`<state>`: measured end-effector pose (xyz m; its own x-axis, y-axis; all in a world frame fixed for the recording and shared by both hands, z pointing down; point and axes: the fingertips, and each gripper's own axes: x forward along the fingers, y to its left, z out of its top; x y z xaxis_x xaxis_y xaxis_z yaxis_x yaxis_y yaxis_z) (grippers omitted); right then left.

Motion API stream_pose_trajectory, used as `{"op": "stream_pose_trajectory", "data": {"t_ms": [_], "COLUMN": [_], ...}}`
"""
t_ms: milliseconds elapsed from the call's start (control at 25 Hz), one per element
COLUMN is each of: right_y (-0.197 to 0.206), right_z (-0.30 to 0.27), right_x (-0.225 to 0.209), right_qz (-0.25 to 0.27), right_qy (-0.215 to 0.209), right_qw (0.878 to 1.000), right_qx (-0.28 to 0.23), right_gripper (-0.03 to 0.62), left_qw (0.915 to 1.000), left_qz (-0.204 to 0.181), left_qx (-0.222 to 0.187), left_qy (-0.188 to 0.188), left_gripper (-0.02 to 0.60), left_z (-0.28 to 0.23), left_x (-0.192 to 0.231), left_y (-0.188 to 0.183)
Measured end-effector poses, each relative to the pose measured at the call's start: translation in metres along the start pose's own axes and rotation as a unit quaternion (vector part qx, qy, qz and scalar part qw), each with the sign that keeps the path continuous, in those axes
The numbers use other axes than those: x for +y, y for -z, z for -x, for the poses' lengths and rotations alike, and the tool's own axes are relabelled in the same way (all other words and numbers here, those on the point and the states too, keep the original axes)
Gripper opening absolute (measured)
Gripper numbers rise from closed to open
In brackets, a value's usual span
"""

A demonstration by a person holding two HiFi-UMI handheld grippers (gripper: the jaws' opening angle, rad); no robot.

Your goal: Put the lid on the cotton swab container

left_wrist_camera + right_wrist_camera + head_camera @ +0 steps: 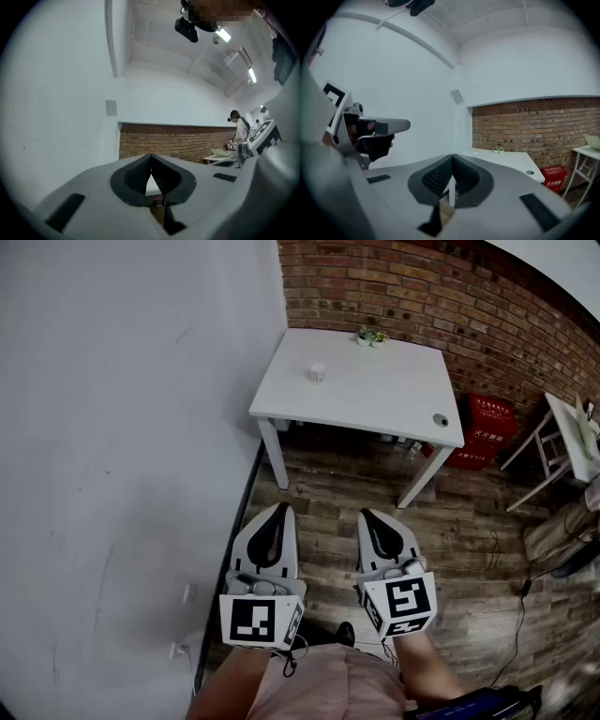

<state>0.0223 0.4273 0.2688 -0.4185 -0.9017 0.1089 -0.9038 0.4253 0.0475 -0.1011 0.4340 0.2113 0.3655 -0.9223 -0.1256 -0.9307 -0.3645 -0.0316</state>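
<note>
Your legs and both claws are nearest. Your left claw [277, 510] and right claw [367, 516] sit side by side, pressed shut with nothing in them. I think that is because you are not at the bench [375, 395] yet. Bare wood floor [328, 493] gives you room to walk, but the white wall [122, 427] is close on the left. Far off, the small white container [318, 372] stands on the bench, toward its left side. A little round thing [440, 419] by the near right corner may be the lid.

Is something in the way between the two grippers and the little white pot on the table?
Nothing visible is. The left gripper and right gripper are shut and empty; only wooden floor lies between them and the table holding the white pot.
</note>
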Motion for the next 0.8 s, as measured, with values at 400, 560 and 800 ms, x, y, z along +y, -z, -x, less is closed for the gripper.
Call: {"op": "stream_pose_trajectory", "data": {"t_ms": [400,560,800], "right_y": [-0.002,0.0,0.003], "right_z": [-0.012,-0.023,-0.029], "right_x": [0.012,0.022,0.028], "right_qz": [-0.014,-0.028,-0.015], "right_qy": [0.014,0.007,0.03], "right_qw": [1.0,1.0,0.999], "right_qx": [-0.014,-0.008,-0.009], "right_gripper": [0.008,0.195,0.19], "left_qw": [0.9999,0.9993,0.9989], "left_qz": [0.017,0.029,0.028], "left_qx": [-0.002,-0.004,0.007], "left_qy": [0.001,0.023,0.036], "left_gripper": [0.018,0.212,0.199], "left_z": [0.005,0.005,0.007], "left_x": [0.025,0.035,0.049], "left_y": [0.005,0.006,0.019]}}
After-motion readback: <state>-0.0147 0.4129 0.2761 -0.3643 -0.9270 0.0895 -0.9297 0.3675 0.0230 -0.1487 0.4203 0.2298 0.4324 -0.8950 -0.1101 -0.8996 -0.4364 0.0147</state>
